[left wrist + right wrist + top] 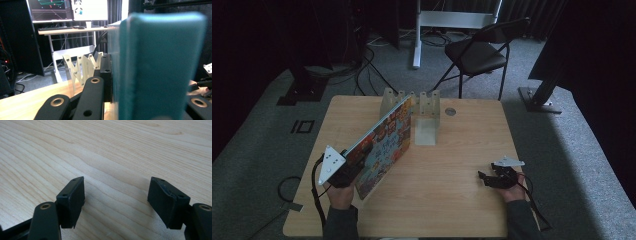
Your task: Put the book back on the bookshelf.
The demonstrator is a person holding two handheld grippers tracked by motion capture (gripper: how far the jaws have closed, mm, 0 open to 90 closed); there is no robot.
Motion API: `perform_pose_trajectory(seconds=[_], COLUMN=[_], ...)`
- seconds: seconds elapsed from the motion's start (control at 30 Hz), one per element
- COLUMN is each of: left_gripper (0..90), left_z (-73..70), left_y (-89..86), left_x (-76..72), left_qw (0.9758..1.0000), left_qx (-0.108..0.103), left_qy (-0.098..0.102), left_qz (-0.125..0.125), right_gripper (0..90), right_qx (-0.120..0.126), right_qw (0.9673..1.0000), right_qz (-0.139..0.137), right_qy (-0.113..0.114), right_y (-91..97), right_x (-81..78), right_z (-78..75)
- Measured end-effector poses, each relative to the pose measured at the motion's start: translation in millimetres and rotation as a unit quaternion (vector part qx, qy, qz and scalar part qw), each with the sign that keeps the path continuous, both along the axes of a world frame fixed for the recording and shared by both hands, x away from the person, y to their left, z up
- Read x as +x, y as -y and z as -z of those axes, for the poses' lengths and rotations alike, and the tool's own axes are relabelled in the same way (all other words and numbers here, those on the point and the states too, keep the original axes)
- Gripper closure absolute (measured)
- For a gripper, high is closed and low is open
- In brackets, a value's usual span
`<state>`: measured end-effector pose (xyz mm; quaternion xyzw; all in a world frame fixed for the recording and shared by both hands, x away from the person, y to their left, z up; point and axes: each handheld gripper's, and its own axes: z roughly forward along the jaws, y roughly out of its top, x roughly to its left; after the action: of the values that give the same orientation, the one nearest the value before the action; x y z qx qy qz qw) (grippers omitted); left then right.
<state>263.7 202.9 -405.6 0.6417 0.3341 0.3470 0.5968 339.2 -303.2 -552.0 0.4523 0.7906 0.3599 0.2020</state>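
Holding a picture book (384, 145) tilted above the table (452, 200), we have the left gripper (357, 157) clamped on the book's near end, its jaws closed on the teal cover (155, 67) that rises just ahead of them in the left gripper view. The book's far end reaches out to the pale slotted rack (422, 105) well ahead of that gripper, at the table's far edge; whether it already sits in a slot we cannot tell. The right gripper (492, 176) rests off to the other side, well apart from the book, its jaws spread wide with only bare wood between the pads (72, 200). As we judge it, the pick-up is done and the book is carried most of the way; left to do are standing it upright in the rack and letting go.
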Motion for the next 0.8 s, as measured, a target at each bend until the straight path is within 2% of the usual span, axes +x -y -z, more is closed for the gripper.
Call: perform_pose_trajectory(seconds=[0.33, 0.8], left_gripper=[80.6, 80.5], left_z=[-3.7, -4.3], left_y=[-0.4, 5.1], left_x=[2.1, 4.9], left_qw=[0.9998, 0.9984], left_qx=[-0.004, 0.006], left_qy=[0.003, 0.006], left_qz=[-0.018, -0.056], right_gripper=[29.5, 29.5], right_qx=[0.0, 0.0], right_qw=[1.0, 1.0], right_qz=[0.0, 0.0], right_qy=[0.0, 0.0], right_y=[0.0, 0.0], right_x=[0.0, 0.0], right_z=[0.0, 0.0])
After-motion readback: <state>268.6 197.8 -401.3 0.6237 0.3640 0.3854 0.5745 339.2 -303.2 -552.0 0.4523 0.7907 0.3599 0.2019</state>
